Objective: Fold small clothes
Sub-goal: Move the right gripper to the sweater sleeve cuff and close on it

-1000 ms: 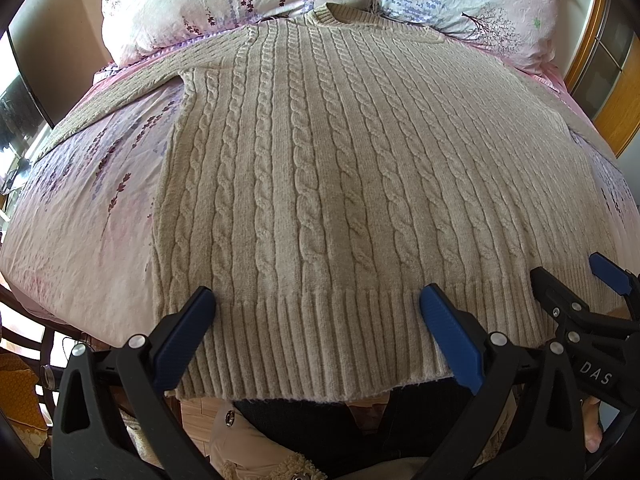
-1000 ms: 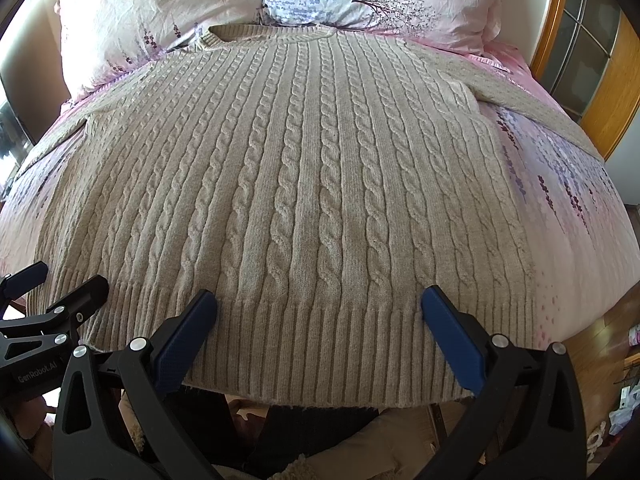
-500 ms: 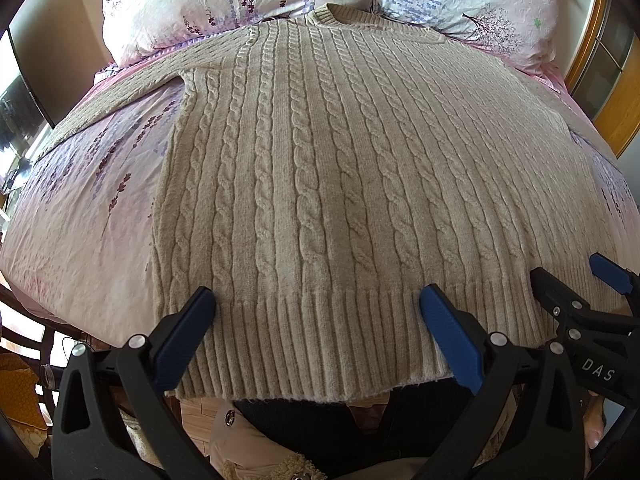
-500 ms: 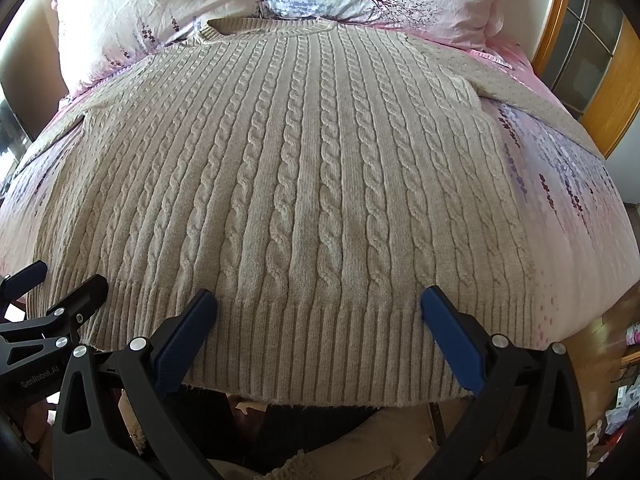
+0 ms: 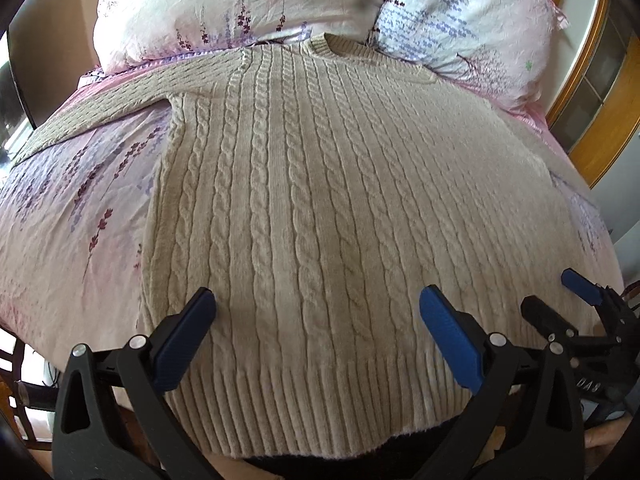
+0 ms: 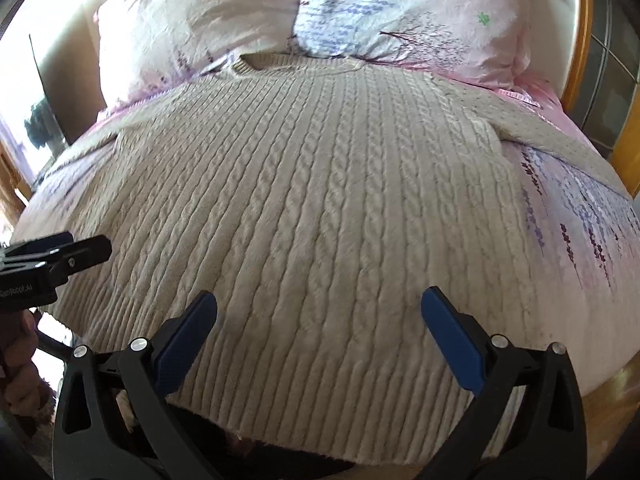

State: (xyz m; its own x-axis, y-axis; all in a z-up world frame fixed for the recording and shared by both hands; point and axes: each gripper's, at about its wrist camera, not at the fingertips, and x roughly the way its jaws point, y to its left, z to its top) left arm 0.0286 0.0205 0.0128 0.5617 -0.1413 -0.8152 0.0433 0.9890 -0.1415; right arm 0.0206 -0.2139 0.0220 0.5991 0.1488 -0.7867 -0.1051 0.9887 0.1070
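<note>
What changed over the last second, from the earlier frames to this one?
Both grippers moved forward over the sweater: the left gripper and right gripper now hover past the ribbed hem, where before their tips sat at it. The right-wrist view has also swung slightly. Nothing was gripped or released; both jaws stay wide open. The sweater lies flat as before, collar toward the pillows.

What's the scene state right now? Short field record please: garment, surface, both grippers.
garment: beige cable-knit sweater, spread flat, unfolded, collar toward the pillows
sleeves: both spread outward
surface: floral bedsheet
hem: ribbed, hangs over the near bed edge
left gripper: open, above the hem, holding nothing
right gripper: open, above the hem, holding nothing
</note>
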